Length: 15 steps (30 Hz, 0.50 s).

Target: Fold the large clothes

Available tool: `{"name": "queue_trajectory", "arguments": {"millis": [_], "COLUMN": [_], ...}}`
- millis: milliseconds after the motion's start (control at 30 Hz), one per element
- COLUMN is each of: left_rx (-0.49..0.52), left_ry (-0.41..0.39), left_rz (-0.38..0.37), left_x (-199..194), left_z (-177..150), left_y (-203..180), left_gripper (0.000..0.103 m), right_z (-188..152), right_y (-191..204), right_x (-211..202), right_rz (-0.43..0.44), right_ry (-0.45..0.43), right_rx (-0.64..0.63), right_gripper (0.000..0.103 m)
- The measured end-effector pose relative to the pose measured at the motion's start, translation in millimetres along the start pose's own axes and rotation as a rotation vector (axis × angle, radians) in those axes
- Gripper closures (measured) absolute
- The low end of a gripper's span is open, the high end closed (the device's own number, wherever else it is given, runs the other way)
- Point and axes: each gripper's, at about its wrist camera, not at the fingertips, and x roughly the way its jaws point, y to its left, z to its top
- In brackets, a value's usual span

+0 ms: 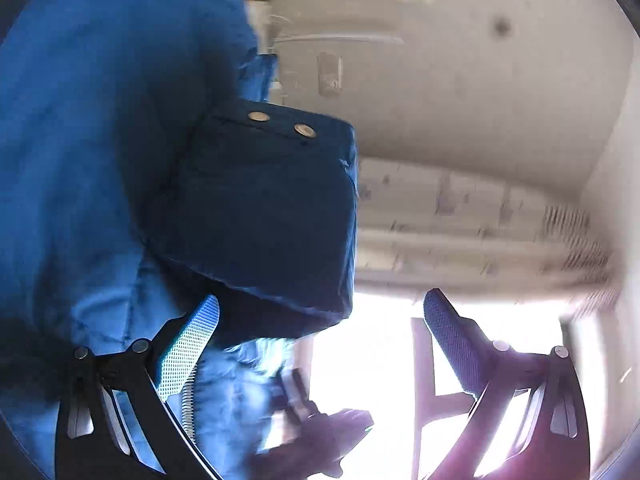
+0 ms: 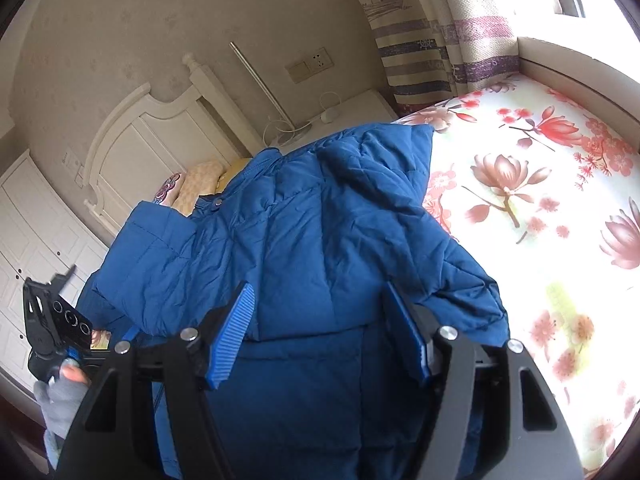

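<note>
A large blue padded jacket lies spread over the bed, with its collar snap toward the pillows. My right gripper hovers over the jacket's lower part, tilted down. Its blue pads stand apart and fabric lies below and between them, unpinched. In the left wrist view the jacket fills the left side. A dark flap with two metal snaps hangs just above my left gripper, which is open with nothing pressed between its fingers. A grey-gloved hand holds that left gripper at the jacket's left edge.
The bed has a floral sheet, bare to the right of the jacket. A white headboard, pillows and a nightstand with a lamp lie beyond. A white wardrobe stands left and a striped curtain hangs at the window.
</note>
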Motion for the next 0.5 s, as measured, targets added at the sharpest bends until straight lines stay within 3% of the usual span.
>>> {"name": "queue_trajectory", "arguments": {"millis": [200, 300, 400, 433, 500], "left_rx": [-0.153, -0.144, 0.149, 0.404, 0.720], "left_ry": [-0.085, -0.089, -0.126, -0.200, -0.292], "left_rz": [0.065, 0.099, 0.288, 0.426, 0.580], "left_x": [15.7, 23.7, 11.9, 5.7, 1.5], "left_z": [10.2, 15.4, 10.3, -8.4, -41.2], "left_y": [9.2, 5.7, -44.8, -83.2, -122.8], "left_gripper": [0.013, 0.047, 0.064, 0.066, 0.067], "right_z": [-0.6, -0.7, -0.3, -0.9, -1.1], "right_y": [1.0, 0.1, -0.8, -0.4, -0.9], "right_x": [-2.1, -2.3, -3.2, -4.0, -4.7], "right_rz": [0.001, 0.007, 0.011, 0.013, 0.016], "right_ry": [-0.003, -0.002, -0.008, -0.010, -0.012], "right_rx": [-0.001, 0.004, 0.008, 0.010, 0.014], "right_gripper": [0.037, 0.037, 0.037, 0.037, 0.037]}}
